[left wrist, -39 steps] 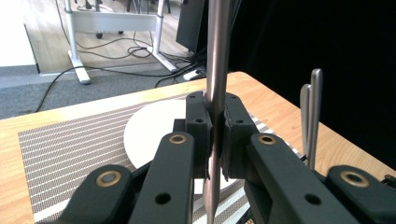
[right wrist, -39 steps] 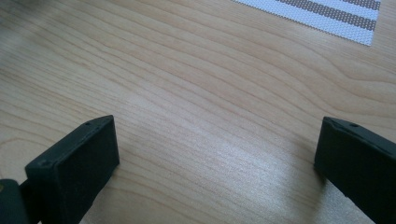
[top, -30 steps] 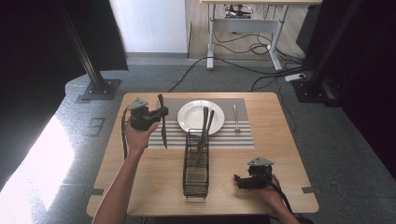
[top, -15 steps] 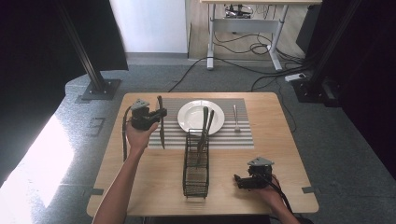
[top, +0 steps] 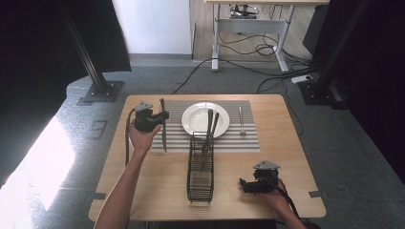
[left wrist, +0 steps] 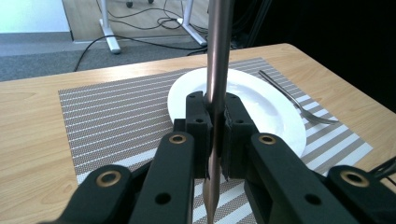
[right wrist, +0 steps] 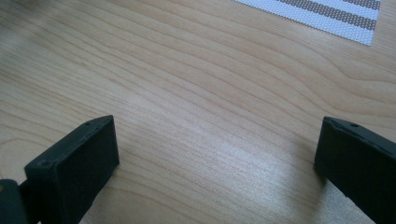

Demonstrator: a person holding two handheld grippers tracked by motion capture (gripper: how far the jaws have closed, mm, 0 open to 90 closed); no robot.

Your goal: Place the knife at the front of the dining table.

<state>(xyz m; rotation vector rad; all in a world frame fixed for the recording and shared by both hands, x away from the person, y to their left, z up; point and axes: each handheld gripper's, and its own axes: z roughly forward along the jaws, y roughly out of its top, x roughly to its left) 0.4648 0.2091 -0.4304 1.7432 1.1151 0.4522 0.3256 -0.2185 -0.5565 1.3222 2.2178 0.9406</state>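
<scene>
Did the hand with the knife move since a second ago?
Yes, a little. The left tool gripping the knife has sunk slightly toward the striped placemat, beside the white plate.

The wooden table (top: pixel 143 191) stands on grey carpet (top: pixel 334 124) that runs out to every side; bright light (top: pixel 28 176) falls in a pale patch across the carpet at the left; two black slanted posts, one on a flat base plate (top: pixel 101 90), rise into dark curtains on both sides; at the back stands a white panel (top: pixel 153 26), and beside it a white-legged desk (top: pixel 248 33) over bare wood flooring, with black cables (top: pixel 267 71) trailing across the carpet.
</scene>
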